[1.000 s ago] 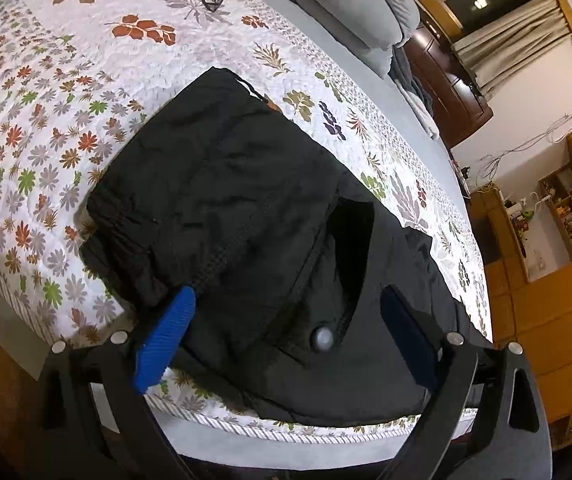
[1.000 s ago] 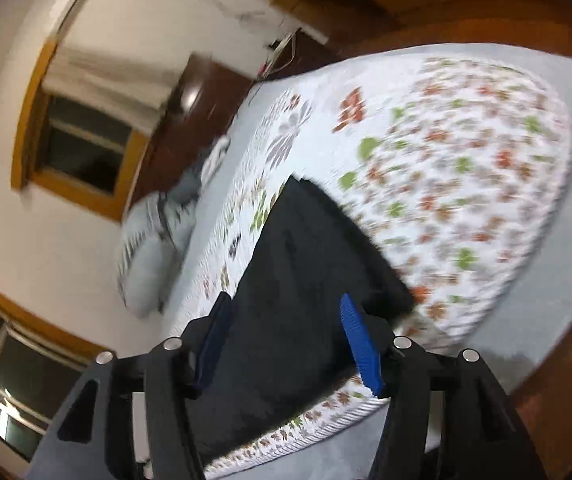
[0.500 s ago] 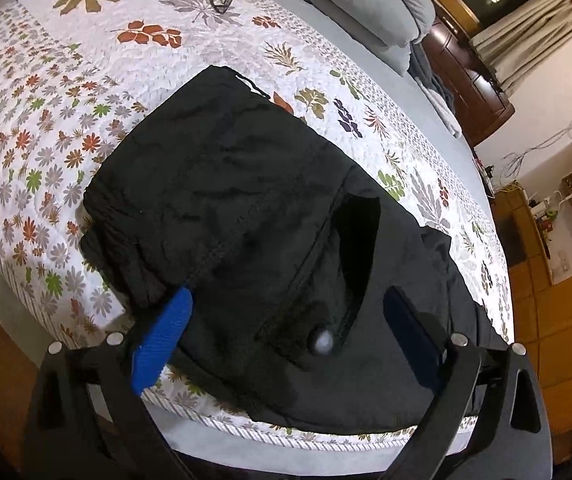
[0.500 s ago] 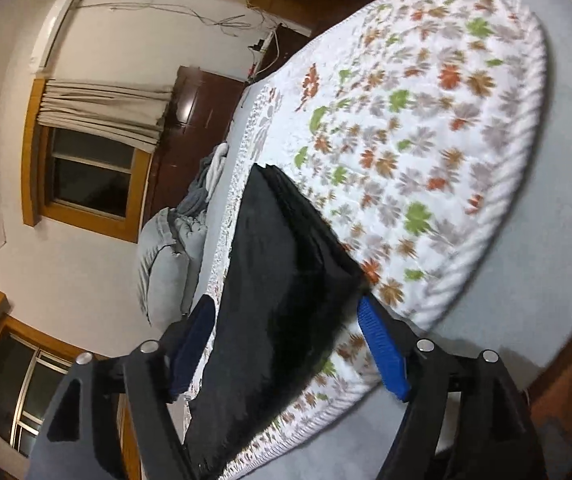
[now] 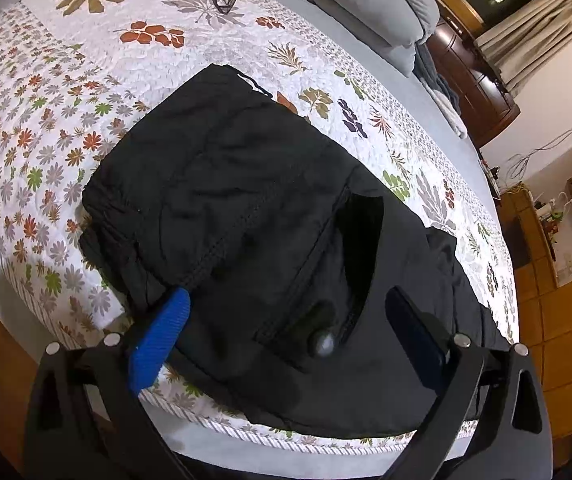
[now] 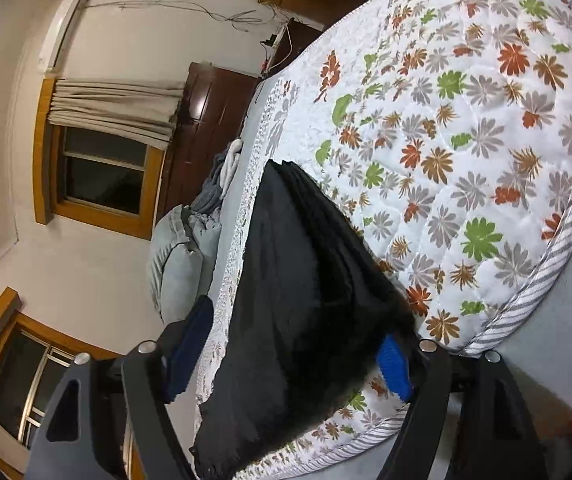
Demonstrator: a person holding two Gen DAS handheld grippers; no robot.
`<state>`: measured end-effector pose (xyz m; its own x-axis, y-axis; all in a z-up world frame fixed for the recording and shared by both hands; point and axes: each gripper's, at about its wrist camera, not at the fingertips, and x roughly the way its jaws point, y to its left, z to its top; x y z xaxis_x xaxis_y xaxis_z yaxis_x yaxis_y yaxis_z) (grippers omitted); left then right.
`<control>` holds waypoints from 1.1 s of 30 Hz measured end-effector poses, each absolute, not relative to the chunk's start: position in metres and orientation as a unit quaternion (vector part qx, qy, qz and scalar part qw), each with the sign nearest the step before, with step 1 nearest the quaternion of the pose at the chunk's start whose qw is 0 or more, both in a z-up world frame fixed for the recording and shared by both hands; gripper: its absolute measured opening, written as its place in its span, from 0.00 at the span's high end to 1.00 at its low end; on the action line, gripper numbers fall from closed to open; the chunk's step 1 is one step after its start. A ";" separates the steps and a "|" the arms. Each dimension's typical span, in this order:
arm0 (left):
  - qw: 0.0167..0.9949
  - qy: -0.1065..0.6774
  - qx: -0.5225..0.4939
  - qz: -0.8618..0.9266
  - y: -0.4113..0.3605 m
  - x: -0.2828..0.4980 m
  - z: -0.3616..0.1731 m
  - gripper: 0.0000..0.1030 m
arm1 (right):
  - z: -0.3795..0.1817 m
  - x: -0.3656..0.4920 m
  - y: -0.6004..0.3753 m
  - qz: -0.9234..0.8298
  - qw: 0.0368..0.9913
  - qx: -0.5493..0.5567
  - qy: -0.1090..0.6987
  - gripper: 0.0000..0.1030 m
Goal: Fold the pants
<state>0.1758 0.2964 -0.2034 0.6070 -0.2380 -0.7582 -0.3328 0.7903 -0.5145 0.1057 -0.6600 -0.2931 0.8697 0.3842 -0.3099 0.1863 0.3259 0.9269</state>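
Left wrist view: black pants [image 5: 254, 216] lie folded on the floral quilt [image 5: 86, 92], at its near edge.
The left gripper [image 5: 286, 336] hovers over the pants at that edge, fingers spread wide and pinching nothing; a pale snap [image 5: 325, 345] sits between them. In the right wrist view, the right gripper [image 6: 292, 350] straddles the pants' end at the quilt edge; its jaws, lately widening then easing in, stand apart, the right finger [image 6: 396, 368] partly under the cloth.
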 end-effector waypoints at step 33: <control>0.856 0.388 -0.342 -0.001 0.296 0.140 -0.206 0.03 | -0.065 0.143 -0.528 0.081 0.902 0.328 0.270 0.82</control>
